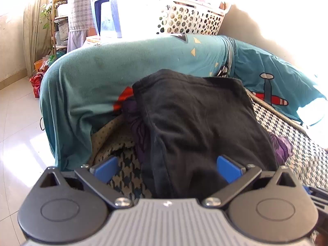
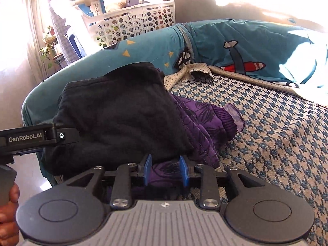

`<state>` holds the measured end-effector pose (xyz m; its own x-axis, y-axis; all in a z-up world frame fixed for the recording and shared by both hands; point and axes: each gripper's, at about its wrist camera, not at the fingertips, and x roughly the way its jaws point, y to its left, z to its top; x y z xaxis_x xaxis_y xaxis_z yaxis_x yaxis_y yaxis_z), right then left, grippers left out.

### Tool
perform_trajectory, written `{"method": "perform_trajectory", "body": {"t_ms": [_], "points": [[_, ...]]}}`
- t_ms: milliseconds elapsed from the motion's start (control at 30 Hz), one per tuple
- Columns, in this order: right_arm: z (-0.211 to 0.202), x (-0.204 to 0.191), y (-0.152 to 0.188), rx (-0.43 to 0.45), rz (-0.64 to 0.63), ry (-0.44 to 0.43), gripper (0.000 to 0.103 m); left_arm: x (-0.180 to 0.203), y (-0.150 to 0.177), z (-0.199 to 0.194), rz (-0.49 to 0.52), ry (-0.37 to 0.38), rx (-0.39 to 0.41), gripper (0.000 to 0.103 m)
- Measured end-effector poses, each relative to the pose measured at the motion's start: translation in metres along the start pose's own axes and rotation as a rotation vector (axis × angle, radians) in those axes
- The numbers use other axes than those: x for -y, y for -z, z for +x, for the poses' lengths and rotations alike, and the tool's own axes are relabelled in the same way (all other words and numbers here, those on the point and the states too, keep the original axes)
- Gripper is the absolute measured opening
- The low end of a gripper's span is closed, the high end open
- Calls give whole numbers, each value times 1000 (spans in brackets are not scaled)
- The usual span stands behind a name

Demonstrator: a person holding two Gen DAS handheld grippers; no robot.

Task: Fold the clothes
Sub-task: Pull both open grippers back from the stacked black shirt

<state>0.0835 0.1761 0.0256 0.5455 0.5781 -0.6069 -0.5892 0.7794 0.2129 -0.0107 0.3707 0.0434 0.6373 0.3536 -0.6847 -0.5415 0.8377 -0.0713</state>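
A folded black garment lies on top of a purple patterned garment at the left end of a sofa. In the left wrist view my left gripper stands wide open, its blue pads on either side of the black garment's near edge without pressing it. My right gripper sits low at the pile's near edge, jaws narrowly apart and open. A fold of the purple garment lies between its pads. The left tool's body and the hand holding it show at the left of the right wrist view.
The seat has a blue-and-cream houndstooth cover. A teal sheet with plane prints drapes the sofa arm and back. A white perforated basket stands behind. Left are tiled floor, a plant shelf and a red bag.
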Motion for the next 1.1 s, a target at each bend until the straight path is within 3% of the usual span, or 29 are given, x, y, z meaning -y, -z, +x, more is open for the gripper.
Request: {"method": "perform_trajectory", "body": {"t_ms": [133,267,400,533,800,1100], "points": [[-2,2,3,-13,11,14,30,-2,2,9,-4,-23,-49,103],[-6,4,6,-34,37,35,43,-12,7,19,-90,0,-111,103],[-17,4,7,-32,77,28,46,-6,11,12,-71,-15,-99,103],[-28,1,12,-51,73,65,68,1,22,1,-105,-9,-107,103],[-47,11,24,-127,88,142,80,23,51,-21,-94,-20,-96,103],[-85,14,31,-87,-5,195,100,48,80,-34,-56,-16,-103,103]]}}
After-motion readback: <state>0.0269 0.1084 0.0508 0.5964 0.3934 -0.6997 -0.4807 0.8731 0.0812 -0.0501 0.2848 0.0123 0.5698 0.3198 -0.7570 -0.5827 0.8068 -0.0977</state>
